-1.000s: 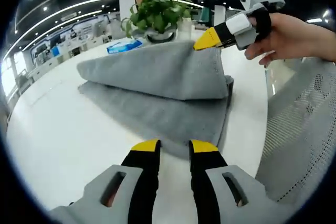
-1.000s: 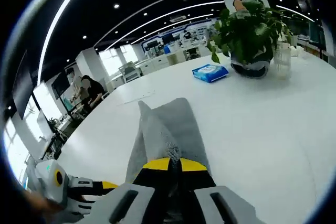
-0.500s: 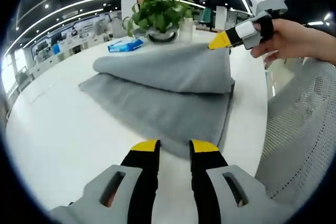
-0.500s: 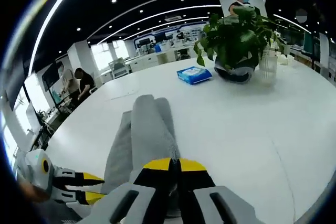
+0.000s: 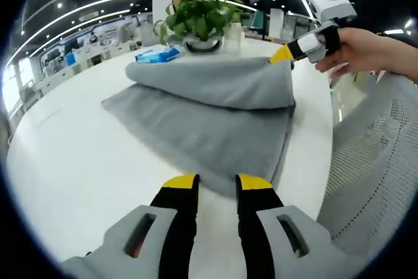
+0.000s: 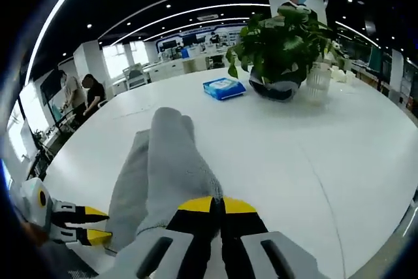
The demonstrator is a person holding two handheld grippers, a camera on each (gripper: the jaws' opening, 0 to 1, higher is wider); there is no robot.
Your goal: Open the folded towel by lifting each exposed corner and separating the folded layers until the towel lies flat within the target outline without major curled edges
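A grey towel lies on the white table, its top layer folded back into a rolled hump. My right gripper, held by a hand, is shut on the towel's far right corner and holds that layer up. In the right gripper view the towel runs away from the shut jaws of my right gripper, with cloth pinched between them. My left gripper is open just short of the towel's near edge, nothing between its fingers; it also appears as the left gripper at the lower left.
A potted plant and a blue packet stand at the far side of the table. A white mesh chair is at the right. People sit at desks in the background.
My right gripper has carried the pinched corner farther away and to the right, so the lifted layer has flattened into a lower roll. The left gripper has stayed put.
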